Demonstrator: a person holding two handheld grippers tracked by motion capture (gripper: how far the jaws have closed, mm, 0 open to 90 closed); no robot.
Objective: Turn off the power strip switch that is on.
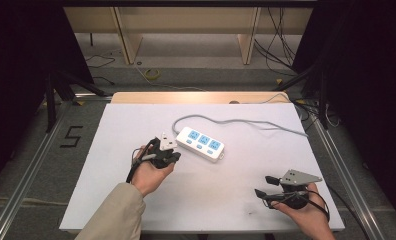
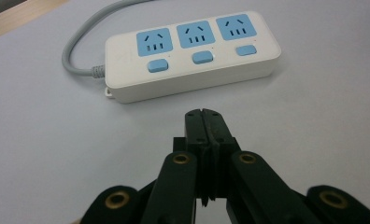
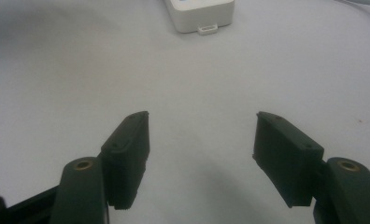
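Observation:
A white power strip [image 1: 202,143] with three blue sockets and three blue switches lies on the white table top, its grey cord [image 1: 236,121] running off to the back right. In the left gripper view the strip [image 2: 192,53] lies just beyond my left gripper [image 2: 204,113], whose jaws are pressed together with nothing between them. From above, my left gripper [image 1: 175,156] sits close to the strip's near-left side. My right gripper [image 1: 265,186] rests at the front right, jaws wide apart and empty. One end of the strip [image 3: 199,14] lies well ahead of my right gripper [image 3: 202,116].
The white table top [image 1: 136,120] ends at a wooden strip along the back. Metal rails run along both sides of the table. Cables lie on the floor beyond, under a wooden bench. Bare surface lies between the two hands.

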